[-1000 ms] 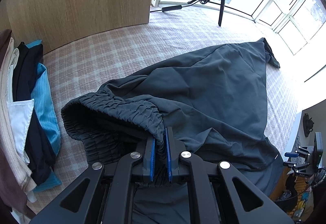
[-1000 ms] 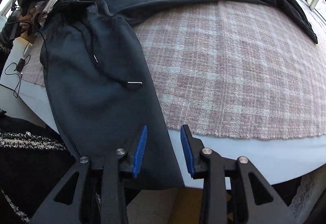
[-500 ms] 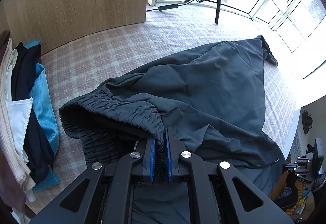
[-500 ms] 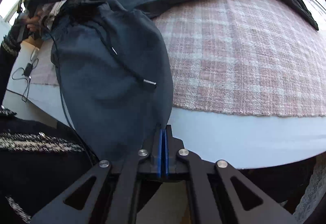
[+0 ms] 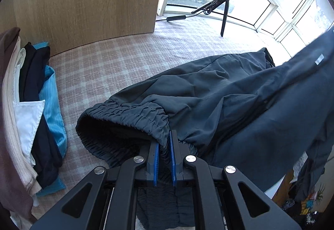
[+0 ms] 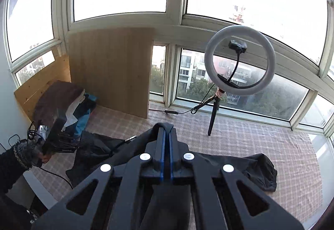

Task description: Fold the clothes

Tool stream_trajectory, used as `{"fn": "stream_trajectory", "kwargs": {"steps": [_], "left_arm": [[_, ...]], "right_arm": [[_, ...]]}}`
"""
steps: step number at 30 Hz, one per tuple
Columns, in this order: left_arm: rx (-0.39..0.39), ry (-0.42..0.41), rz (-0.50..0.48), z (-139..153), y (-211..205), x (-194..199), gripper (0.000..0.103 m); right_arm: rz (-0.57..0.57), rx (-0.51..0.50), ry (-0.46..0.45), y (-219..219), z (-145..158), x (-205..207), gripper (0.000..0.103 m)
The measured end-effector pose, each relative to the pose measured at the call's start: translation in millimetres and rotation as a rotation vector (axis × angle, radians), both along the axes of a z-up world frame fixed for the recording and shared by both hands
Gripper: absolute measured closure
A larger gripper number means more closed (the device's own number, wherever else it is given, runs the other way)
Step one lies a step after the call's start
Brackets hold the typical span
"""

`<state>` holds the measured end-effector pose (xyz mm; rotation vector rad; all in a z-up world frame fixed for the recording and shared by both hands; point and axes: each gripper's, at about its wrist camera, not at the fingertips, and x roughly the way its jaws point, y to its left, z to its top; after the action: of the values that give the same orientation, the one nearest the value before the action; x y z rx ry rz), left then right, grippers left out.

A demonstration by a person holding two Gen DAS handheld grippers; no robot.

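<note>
The left gripper (image 5: 165,158) is clamped on the gathered waistband of the dark trousers (image 5: 219,100), which spread ahead and to its right over the checked cloth (image 5: 117,62). The right gripper (image 6: 166,153) pinches a fold of the same trousers, lifted, the ring light (image 6: 239,60) beyond it. A pile of folded clothes (image 5: 31,113) lies left of the left gripper.

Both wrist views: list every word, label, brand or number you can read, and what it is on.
None can be read.
White tag on the dark trousers: blank or too small to tell.
Pale lettering on the black device beside the hand: too blurred to read.
Ring light: no marking visible.
</note>
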<state>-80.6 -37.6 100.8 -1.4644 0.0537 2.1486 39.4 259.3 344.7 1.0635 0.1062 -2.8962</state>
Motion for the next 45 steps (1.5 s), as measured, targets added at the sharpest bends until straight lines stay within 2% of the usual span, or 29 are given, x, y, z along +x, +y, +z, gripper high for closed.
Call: {"fn": "stream_trajectory", "kwargs": {"steps": [2,5,6,7,9,12,15,17,20,26,28,29,30,32,34,37,40,42,44,45], "left_arm": [[0.004,-0.001,0.017,0.3,-6.3,0.3,0.095],[0.011,-0.003,0.031,-0.3,-16.5,3.1,0.092],[0.012,-0.001,0.034,-1.0,-19.7,5.1,0.092],[0.013,0.000,0.037,-1.7,-22.8,7.2,0.092],[0.024,-0.016,0.045,-5.8,-27.5,9.3,0.092],[0.030,-0.038,0.053,-11.7,-28.4,12.4,0.092],[0.018,-0.047,0.036,-15.1,-22.1,15.9,0.092],[0.008,-0.052,0.026,-17.6,-16.7,16.7,0.092],[0.005,-0.067,0.016,-22.1,-8.2,15.1,0.092],[-0.005,-0.067,0.002,-22.1,-1.4,19.6,0.092],[-0.006,-0.064,0.003,-21.0,-2.2,21.4,0.092],[-0.005,-0.065,0.010,-21.2,-3.4,21.1,0.092],[-0.004,-0.067,0.021,-21.5,-5.5,20.9,0.092],[-0.001,-0.071,0.042,-22.1,-9.7,20.4,0.092],[-0.002,-0.072,0.063,-21.9,-12.9,21.8,0.092],[-0.015,-0.056,0.089,-18.0,-13.8,27.0,0.092],[-0.035,-0.039,0.130,-13.7,-12.8,31.9,0.092],[-0.043,-0.034,0.165,-11.1,-11.7,35.1,0.092],[-0.043,-0.036,0.199,-8.2,-8.7,39.4,0.092],[-0.046,-0.035,0.212,-6.8,-6.0,41.5,0.091]], "right_arm": [[-0.028,-0.008,-0.055,6.4,-23.7,4.3,0.080],[-0.069,-0.021,-0.138,16.0,-59.2,10.7,0.076],[-0.083,-0.025,-0.165,19.2,-71.0,12.9,0.067],[-0.097,-0.029,-0.193,22.4,-82.9,15.0,0.061],[-0.136,-0.051,-0.247,31.5,-108.5,26.2,0.056],[-0.292,-0.198,-0.317,61.9,-164.9,100.8,0.055],[-0.381,-0.276,-0.419,63.0,-218.8,163.1,0.055],[-0.405,-0.311,-0.448,55.4,-241.1,188.8,0.055],[-0.432,-0.332,-0.475,46.5,-265.9,204.1,0.055],[-0.379,-0.332,-0.505,33.7,-284.0,199.7,0.056],[-0.361,-0.332,-0.515,29.4,-290.0,198.2,0.072],[-0.353,-0.332,-0.520,27.3,-293.0,197.5,0.088],[-0.342,-0.326,-0.522,25.5,-293.6,196.6,0.094],[-0.310,-0.279,-0.505,24.2,-281.6,194.1,0.095],[-0.283,-0.187,-0.470,30.9,-257.6,191.9,0.096],[-0.302,-0.073,-0.390,71.0,-206.3,189.4,0.096],[-0.407,0.114,-0.296,142.0,-149.8,177.0,0.096],[-0.532,0.255,-0.258,205.0,-123.0,159.4,0.096],[-0.701,0.451,-0.252,274.3,-111.6,130.1,0.095],[-0.777,0.538,-0.289,310.1,-117.0,109.8,0.094]]}}
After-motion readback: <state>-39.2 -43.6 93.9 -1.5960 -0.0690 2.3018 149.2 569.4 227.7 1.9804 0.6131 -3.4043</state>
